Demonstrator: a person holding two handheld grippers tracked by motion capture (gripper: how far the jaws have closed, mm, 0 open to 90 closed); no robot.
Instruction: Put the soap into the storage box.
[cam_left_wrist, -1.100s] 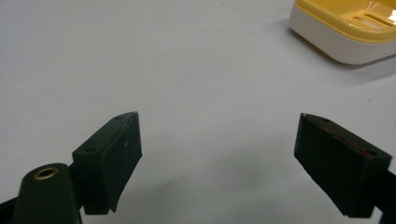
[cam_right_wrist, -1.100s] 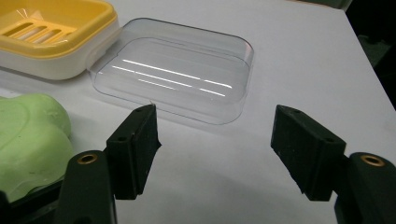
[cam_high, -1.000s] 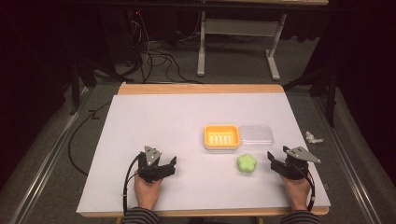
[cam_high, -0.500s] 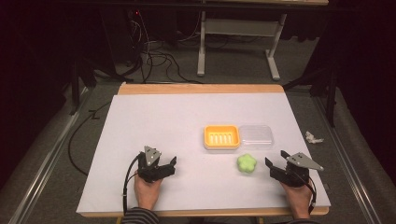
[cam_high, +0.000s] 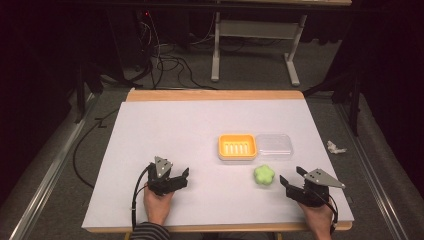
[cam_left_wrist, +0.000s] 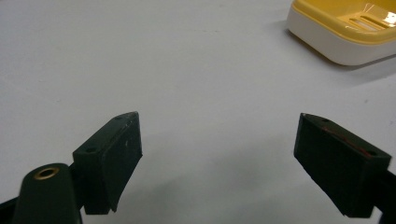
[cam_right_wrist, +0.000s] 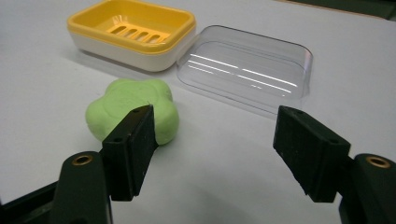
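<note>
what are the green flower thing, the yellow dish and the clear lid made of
Green flower-shaped bar: probably soap, matte and waxy with soft rounded edges. Yellow dish: glossy hard plastic, slotted tray on a white base. Clear lid: thin transparent plastic, showing bright streak reflections.

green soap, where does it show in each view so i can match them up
High view: the green soap lies on the white table, right of centre, just in front of the yellow soap dish.
Left gripper view: the dish's corner is at the top right, with bare table around it.
Right gripper view: the soap is left of centre, partly behind one jaw.
Shared landmark: the yellow soap dish.
</note>
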